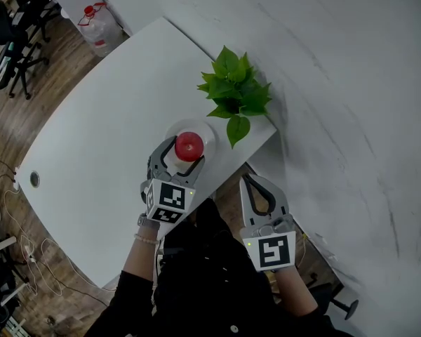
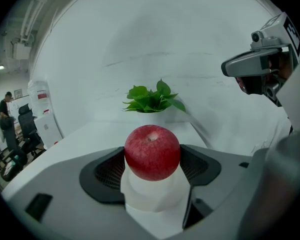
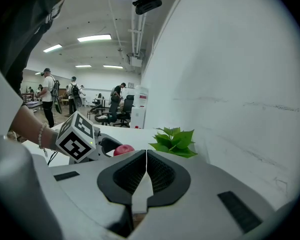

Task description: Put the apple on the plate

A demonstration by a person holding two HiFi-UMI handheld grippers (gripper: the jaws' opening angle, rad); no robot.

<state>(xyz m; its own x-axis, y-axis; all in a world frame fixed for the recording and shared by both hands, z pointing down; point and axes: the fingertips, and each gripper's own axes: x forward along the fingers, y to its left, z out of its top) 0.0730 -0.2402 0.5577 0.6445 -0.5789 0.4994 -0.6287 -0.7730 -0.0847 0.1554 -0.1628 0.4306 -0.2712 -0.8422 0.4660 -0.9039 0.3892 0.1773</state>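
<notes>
The apple (image 2: 152,152), red, is pinched between the jaws of the left gripper (image 1: 183,156); both dark ribbed pads (image 2: 196,165) are seen pressed against its sides in the left gripper view; the stem dimple is turned upward. The apple is held directly over the plate (image 1: 208,133), a white round one near the table's edge; a white surface is seen just beneath the apple between the jaws, but whether the apple is resting on the plate cannot be told.

The right gripper (image 3: 146,160) is pressed together, with nothing caught between the jaws; in the head view it is held off the table (image 1: 98,139), beside the table's edge and apart from the left gripper. A marker cube (image 1: 170,201) is carried on the left gripper, another cube (image 1: 270,251) on the right one.

A green leafy plant (image 1: 235,91) is placed at the table's corner, just beyond the plate, close to the white wall (image 1: 337,83). The table top is white; a small round port (image 1: 34,180) is set in its far side. A bracelet (image 1: 146,239) is worn on the left wrist. A water jug (image 1: 98,24) with a red cap is seen on the wooden floor past the table; office chairs (image 1: 10,48) are stood near it. Several people (image 3: 49,91) are seen standing far back in the room in the right gripper view.
</notes>
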